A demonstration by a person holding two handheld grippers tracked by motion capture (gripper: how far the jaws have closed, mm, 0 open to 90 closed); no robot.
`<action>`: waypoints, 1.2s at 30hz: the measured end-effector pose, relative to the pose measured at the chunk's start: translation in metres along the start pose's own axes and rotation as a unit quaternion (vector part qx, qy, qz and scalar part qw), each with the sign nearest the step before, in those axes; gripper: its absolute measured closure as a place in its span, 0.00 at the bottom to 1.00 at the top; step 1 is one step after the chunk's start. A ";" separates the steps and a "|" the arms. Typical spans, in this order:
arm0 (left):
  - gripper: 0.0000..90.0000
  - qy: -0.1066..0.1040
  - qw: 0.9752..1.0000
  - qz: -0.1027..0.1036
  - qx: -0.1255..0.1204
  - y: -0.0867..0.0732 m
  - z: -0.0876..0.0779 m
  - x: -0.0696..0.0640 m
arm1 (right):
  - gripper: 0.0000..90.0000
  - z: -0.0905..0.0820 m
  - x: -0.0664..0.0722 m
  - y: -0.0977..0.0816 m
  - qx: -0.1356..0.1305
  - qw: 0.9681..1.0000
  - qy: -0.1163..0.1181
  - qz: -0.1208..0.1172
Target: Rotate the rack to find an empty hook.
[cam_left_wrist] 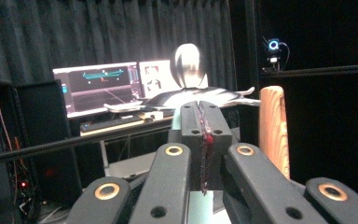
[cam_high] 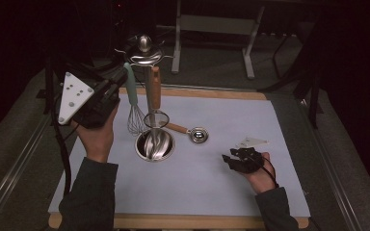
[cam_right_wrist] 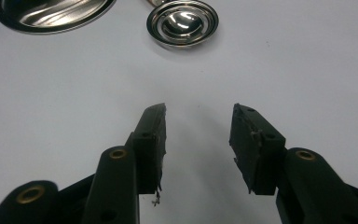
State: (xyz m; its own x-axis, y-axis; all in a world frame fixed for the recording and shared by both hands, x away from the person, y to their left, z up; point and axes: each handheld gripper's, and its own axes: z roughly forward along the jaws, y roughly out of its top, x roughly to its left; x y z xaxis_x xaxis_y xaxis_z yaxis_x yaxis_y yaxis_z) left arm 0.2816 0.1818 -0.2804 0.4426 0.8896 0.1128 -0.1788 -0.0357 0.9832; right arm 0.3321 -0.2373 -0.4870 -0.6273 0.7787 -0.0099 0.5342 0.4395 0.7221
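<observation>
Here, the utensil stand [cam_high: 145, 50] serves as the landmark: a steel post rising from a round base cup [cam_high: 154, 144], topped by a hooked cap from which tools hang. The left gripper [cam_high: 120, 79], held up at the level of the cap, has its jaws pressed together on the pale green handle of the whisk [cam_high: 134, 103], which hangs just left of the post; in the left gripper view the closed pads [cam_left_wrist: 204, 135] meet over that handle, with the cap and a wooden handle [cam_left_wrist: 274, 126] just beyond. A small strainer [cam_high: 155, 103] with the wooden handle hangs right of the post. A measuring spoon [cam_high: 196, 134] lies on the white mat [cam_high: 231, 192] just right of the base cup. The right gripper [cam_high: 229, 159] rests low on the mat, well right of the stand, jaws spread and empty. Judged from this, two tools are hung and the spoon remains
</observation>
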 end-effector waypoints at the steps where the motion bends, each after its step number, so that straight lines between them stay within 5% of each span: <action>1: 1.00 0.001 1.000 0.000 0.000 0.000 0.000 0.001 | 0.62 0.000 0.000 0.000 -0.001 1.000 0.001 0.000; 36: 1.00 0.038 0.999 -0.002 0.033 0.003 0.010 0.024 | 0.61 0.002 0.002 -0.001 0.003 1.000 0.007 -0.003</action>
State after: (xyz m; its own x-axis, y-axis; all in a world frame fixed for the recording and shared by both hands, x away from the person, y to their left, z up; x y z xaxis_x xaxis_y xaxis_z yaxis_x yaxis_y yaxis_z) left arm 0.2999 0.1984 -0.2735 0.3750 0.9216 0.1002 -0.1172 -0.0601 0.9913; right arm 0.3317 -0.2350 -0.4892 -0.6379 0.7701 -0.0052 0.5341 0.4472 0.7174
